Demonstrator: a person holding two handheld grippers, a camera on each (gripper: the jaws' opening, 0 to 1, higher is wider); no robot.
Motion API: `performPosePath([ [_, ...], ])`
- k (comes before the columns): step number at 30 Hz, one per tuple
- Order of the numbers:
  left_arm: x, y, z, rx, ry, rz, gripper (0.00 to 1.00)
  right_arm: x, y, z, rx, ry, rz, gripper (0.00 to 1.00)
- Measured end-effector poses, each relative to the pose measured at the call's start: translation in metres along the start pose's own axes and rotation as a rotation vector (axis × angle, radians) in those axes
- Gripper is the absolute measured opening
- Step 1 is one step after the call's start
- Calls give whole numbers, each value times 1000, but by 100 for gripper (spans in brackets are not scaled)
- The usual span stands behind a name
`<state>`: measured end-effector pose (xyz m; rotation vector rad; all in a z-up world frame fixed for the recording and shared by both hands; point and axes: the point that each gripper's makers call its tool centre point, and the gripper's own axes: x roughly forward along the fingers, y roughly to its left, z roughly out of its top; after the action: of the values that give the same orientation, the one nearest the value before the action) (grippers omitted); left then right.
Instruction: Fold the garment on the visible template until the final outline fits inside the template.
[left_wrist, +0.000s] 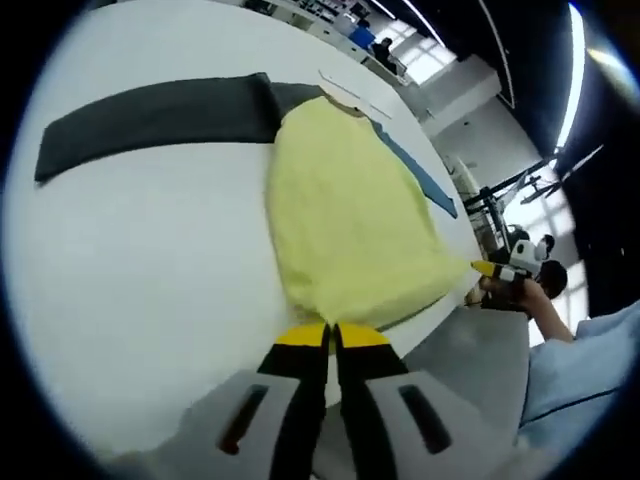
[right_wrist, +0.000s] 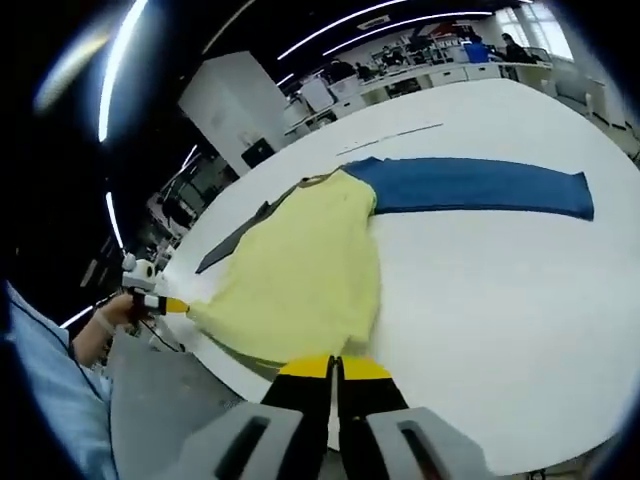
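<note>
Two tongs: each pair pinches one bottom corner of the same garment at the near edge of the desk.
Garment: a shirt with a pale yellow body (left_wrist: 350, 220), one dark grey sleeve (left_wrist: 150, 118) and one blue sleeve (right_wrist: 470, 186), lying flat on the white desk (left_wrist: 140, 280).
Body: spread lengthwise, collar at the far end, hem toward the near desk edge.
Grey sleeve: stretched straight out to the side in the left gripper view, flat on the desk.
Blue sleeve: stretched straight out the other way in the right gripper view, flat on the desk; in the left gripper view just a narrow blue strip past the yellow body.
Left tongs (left_wrist: 331, 335): black jaws with yellow tips pressed together on the yellow hem at the desk edge.
Right tongs (right_wrist: 333, 367): jaws together on the yellow hem, at the opposite bottom corner.
Other tongs in view: the right pair shows at the far hem corner in the left gripper view, held by a hand (left_wrist: 520, 295); the left pair shows likewise in the right gripper view.
Person: light blue sleeve (left_wrist: 585, 370) beside the desk.
Template: I cannot make out any outline under the garment.
Background: distant workbenches (right_wrist: 440, 70) and ceiling light strips.
</note>
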<state>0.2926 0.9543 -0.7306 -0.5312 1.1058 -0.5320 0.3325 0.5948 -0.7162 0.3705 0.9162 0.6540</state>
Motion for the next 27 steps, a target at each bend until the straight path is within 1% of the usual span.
performPosePath([
  [1,-1,-1,-4,-20,17,-10,0,-2,2,-5,36,13,15,0],
  [2,-2,0,-5,-29,12,-2,0,-3,0,-6,30,14,9,0],
  [3,0,2,-7,-42,13,-3,0,-1,-2,-13,33,38,10,0],
  [4,2,2,-11,-64,32,-2,0,1,-4,-20,35,65,6,0],
  [6,10,9,-19,-23,79,31,0,11,-12,-27,14,81,-10,0],
  [7,15,13,-20,22,87,52,0,14,-13,-30,9,91,-18,0],
  [8,18,16,-20,7,88,63,0,16,-15,-31,-3,93,-30,0],
  [9,21,18,-17,27,71,76,0,18,-18,-30,-23,84,-43,0],
  [11,25,21,-16,23,69,86,0,23,-21,-33,-38,89,-52,0],
  [12,27,23,-17,39,80,100,0,24,-24,-35,-69,94,-66,0],
  [13,28,23,-20,44,94,105,0,25,-26,-38,-80,111,-73,0],
  [14,28,23,-25,60,123,106,0,24,-27,-44,-89,144,-80,0],
  [18,26,23,-29,66,141,107,0,23,-27,-45,-94,137,-78,0],
  [20,26,23,-31,54,140,105,0,24,-28,-46,-90,137,-81,0],
  [27,25,24,-31,82,141,114,0,24,-30,-47,-108,144,-88,0],
])
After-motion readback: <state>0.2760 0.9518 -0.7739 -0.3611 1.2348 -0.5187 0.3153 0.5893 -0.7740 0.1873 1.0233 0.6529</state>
